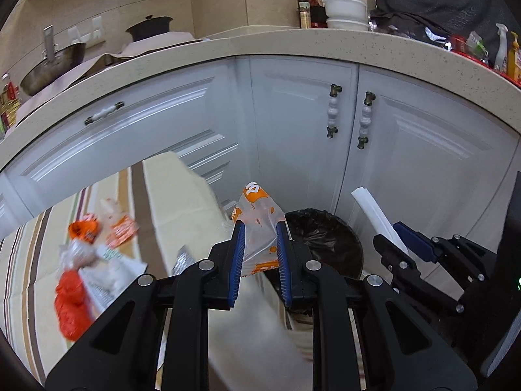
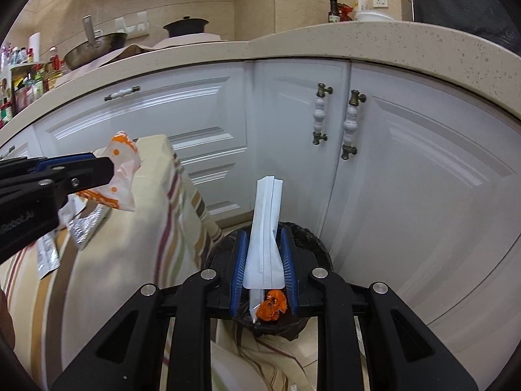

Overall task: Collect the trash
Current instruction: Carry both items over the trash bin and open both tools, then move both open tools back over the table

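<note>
**binrunner:** Right gripper [image 2: 263, 257] is clamped on a white paper sleeve [image 2: 265, 228], low centre of its view, directly over the black-lined bin [image 2: 312, 238]. Left gripper [image 1: 260, 251] is pinched on an orange-and-clear wrapper [image 1: 257, 218], with the bin [image 1: 325, 241] just right of it.

**tidy_tom:** I'd drop the sleeve first, then slide the left one rightward over the rim before letting go. More wrappers [image 1: 88, 254] sit lower left on the striped cloth [image 1: 29, 260].
</note>
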`<state>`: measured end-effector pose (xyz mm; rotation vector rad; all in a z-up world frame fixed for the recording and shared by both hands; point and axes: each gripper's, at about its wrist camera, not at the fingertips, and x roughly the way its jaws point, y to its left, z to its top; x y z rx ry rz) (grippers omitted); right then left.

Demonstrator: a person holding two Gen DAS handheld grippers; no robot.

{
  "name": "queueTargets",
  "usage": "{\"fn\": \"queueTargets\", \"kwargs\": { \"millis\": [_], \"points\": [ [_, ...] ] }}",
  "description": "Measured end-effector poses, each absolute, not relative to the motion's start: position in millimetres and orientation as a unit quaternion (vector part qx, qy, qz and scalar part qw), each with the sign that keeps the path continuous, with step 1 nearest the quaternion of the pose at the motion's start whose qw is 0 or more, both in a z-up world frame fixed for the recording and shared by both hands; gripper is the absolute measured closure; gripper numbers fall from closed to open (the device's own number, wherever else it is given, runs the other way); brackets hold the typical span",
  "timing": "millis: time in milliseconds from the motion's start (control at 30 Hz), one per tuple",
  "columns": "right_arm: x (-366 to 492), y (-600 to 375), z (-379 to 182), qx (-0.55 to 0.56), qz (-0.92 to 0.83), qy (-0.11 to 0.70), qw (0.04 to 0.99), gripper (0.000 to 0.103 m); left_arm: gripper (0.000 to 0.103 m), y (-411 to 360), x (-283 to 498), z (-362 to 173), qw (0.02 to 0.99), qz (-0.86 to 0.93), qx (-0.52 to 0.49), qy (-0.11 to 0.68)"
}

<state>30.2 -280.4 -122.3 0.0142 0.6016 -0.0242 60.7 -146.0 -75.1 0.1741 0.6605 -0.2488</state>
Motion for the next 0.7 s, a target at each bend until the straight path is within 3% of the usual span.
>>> {"fn": "queueTargets", "kwargs": {
  "millis": [467, 533, 567, 600, 700],
  "points": [
    [89, -325, -144, 0.031, -0.030, 0.306, 0.951, 0.080, 0.084, -211, 150, -118, 0.916, -0.103, 0.106, 0.374],
    [98, -331, -148, 0.035, -0.036, 0.305, 0.951, 0.075, 0.078, -215, 160, -128, 0.912, -0.092, 0.110, 0.384],
    [101, -335, -150, 0.037, -0.041, 0.304, 0.951, 0.066, 0.066, -215, 164, -132, 0.910, -0.087, 0.111, 0.389],
    [103, -337, -152, 0.039, -0.043, 0.305, 0.951, 0.063, 0.057, -214, 169, -136, 0.906, -0.085, 0.103, 0.402],
    [108, -341, -158, 0.041, -0.048, 0.311, 0.948, 0.061, 0.055, -211, 175, -139, 0.905, -0.085, 0.083, 0.408]
  ]
}}
